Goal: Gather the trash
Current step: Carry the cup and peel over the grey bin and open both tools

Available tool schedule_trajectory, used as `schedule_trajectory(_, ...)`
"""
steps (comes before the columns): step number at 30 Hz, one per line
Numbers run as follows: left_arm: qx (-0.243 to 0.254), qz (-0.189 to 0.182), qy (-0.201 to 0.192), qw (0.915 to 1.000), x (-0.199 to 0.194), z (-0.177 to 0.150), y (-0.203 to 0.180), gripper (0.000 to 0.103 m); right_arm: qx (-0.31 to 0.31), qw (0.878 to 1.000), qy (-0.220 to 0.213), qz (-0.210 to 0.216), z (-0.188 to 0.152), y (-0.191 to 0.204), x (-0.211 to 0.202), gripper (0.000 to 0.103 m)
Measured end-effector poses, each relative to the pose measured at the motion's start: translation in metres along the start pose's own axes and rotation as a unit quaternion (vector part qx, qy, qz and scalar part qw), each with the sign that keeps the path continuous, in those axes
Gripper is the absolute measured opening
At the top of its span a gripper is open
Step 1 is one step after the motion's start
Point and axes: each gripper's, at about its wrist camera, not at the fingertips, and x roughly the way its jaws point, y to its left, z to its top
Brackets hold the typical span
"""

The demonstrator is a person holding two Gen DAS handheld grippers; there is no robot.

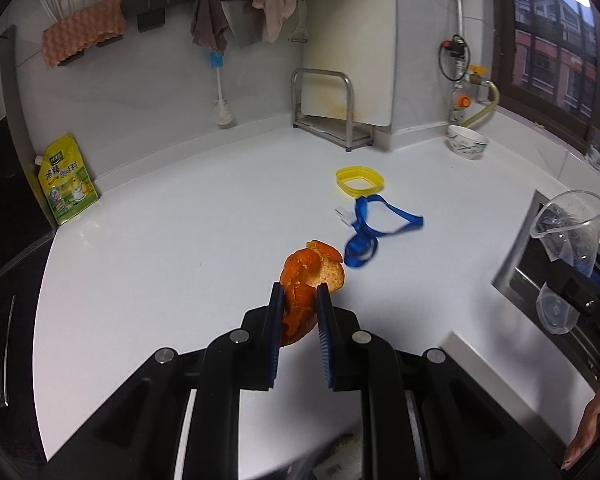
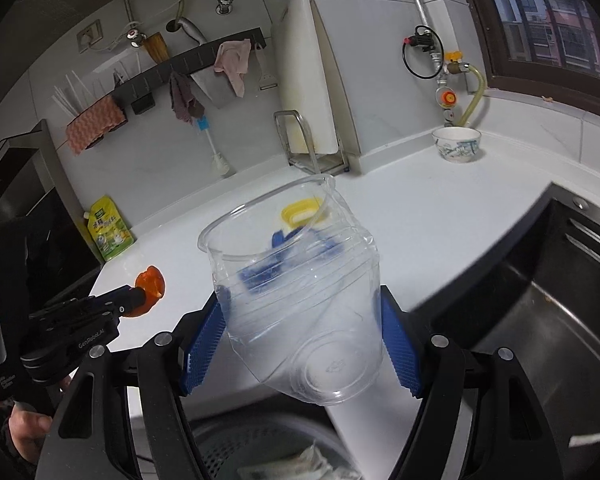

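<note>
My left gripper (image 1: 300,294) is shut on an orange peel (image 1: 314,270), which it holds lifted above the white counter (image 1: 160,264). In the right wrist view the same left gripper (image 2: 138,300) and peel (image 2: 151,286) show at the left. My right gripper (image 2: 302,312) is shut on a clear plastic cup (image 2: 300,280), tilted with its rim away from me; its blue pads (image 2: 204,340) press the cup's sides. That cup (image 1: 568,236) also appears at the right edge of the left wrist view. On the counter lie a blue strap (image 1: 374,226) and a yellow plastic ring (image 1: 358,179).
A steel sink (image 2: 540,300) lies to the right. A patterned bowl (image 2: 457,145) stands near the back corner, a cutting-board rack (image 1: 328,112) against the wall, and a green-yellow pouch (image 1: 66,180) at the left. A grey mesh bin (image 2: 268,440) with crumpled waste sits below the counter edge.
</note>
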Motion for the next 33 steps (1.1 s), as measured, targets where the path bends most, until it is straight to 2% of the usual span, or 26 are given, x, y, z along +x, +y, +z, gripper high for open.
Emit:
schedule_trajectory(5, 0.005, -0.017, 0.004, 0.9998, -0.029, -0.034, -0.006, 0.017, 0.004, 1.0, 0.005, 0.0, -0.039, 0.019, -0.037, 0.071)
schedule_trajectory(11, 0.009, -0.028, 0.014, 0.9995, -0.054, -0.073, -0.01, 0.017, -0.006, 1.0, 0.011, 0.007, -0.071, 0.039, -0.069, 0.071)
schedule_trajectory(17, 0.011, -0.028, 0.018, 0.9994, -0.069, -0.101, -0.012, 0.017, 0.0, 1.0, 0.014, 0.009, -0.099, 0.041, -0.092, 0.071)
schedule_trajectory(26, 0.011, -0.041, 0.035, 0.9985, -0.07, -0.129, -0.019, 0.017, 0.007, 0.999, 0.041, 0.004, -0.139, 0.038, -0.098, 0.071)
schedule_trajectory(33, 0.02, -0.046, 0.056, 0.9972, -0.058, -0.139, -0.026, 0.017, 0.013, 0.998, 0.064, 0.002, -0.159, 0.034, -0.083, 0.071)
